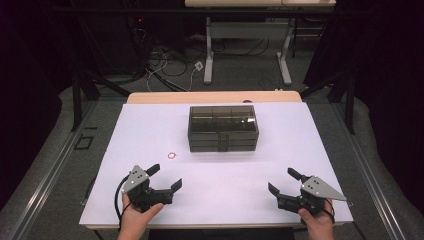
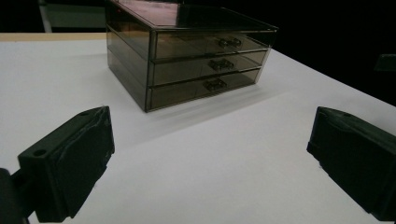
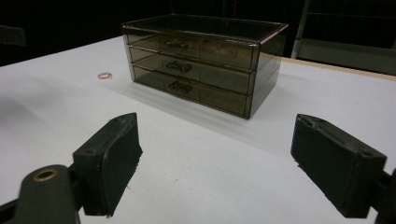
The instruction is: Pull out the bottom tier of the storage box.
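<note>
Nothing in the work looks started yet. The drawer box [image 1: 223,128], a smoky see-through chest with three drawers, sits in the middle of the white table [image 1: 150,125], toward its far edge, and all three drawers look pushed in flush, their small handles facing the person. A small pink ring [image 1: 172,155] lies on the table just in front of the drawer box and off its left corner, apart from it and untouched; in the right gripper view the ring [image 3: 105,75] shows to the left of the box's [image 3: 205,60] lower drawer.

The left gripper [image 1: 165,177] rests well in front of the drawer box, on its left side near the table's near edge, with its jaws spread wide and nothing between them. The right gripper [image 1: 284,181] sits the same way on the box's right side, jaws also spread and empty. In both gripper views the jaws frame bare table, with the drawer box [image 2: 187,51] farther off.

Judging by the layout, the likely job is putting the ring into a drawer. If so, everything is left: opening a drawer, picking up the ring, dropping it in, and closing.
</note>
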Available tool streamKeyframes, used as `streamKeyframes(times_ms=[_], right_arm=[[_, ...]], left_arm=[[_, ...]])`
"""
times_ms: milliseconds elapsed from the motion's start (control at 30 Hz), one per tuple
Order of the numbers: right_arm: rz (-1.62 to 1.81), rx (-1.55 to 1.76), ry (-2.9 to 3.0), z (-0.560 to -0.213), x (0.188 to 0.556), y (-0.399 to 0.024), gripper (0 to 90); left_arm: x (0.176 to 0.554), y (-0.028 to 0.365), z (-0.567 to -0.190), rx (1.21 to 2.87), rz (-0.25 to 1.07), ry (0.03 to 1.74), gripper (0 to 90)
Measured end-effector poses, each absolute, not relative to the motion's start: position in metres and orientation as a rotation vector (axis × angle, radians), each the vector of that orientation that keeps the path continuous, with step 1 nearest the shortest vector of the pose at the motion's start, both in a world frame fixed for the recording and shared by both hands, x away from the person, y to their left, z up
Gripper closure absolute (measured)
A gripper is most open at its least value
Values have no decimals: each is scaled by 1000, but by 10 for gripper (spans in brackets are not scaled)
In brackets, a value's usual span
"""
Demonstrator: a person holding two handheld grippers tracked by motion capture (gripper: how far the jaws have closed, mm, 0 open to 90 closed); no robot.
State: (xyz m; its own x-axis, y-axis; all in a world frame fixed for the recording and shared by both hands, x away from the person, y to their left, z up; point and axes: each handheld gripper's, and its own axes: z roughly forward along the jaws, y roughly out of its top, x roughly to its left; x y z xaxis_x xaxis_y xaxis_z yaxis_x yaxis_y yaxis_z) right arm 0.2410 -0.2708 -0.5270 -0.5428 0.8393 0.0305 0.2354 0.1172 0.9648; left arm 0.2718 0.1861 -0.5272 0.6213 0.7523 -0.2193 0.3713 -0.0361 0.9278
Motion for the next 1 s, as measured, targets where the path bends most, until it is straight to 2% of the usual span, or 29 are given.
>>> streamKeyframes(times_ms=[333,633,1000], right_arm=[[1431,1029,1829,-527,241,-269,150],[1430,1073,1845,-530,244,-270,150],[1437,1077,1848,-533,249,-266,150]], left_arm=[[278,182,-520,1622,373,995,33],[290,159,-505,1666,362,973,92],[310,133,-496,1644,246,1015,93]])
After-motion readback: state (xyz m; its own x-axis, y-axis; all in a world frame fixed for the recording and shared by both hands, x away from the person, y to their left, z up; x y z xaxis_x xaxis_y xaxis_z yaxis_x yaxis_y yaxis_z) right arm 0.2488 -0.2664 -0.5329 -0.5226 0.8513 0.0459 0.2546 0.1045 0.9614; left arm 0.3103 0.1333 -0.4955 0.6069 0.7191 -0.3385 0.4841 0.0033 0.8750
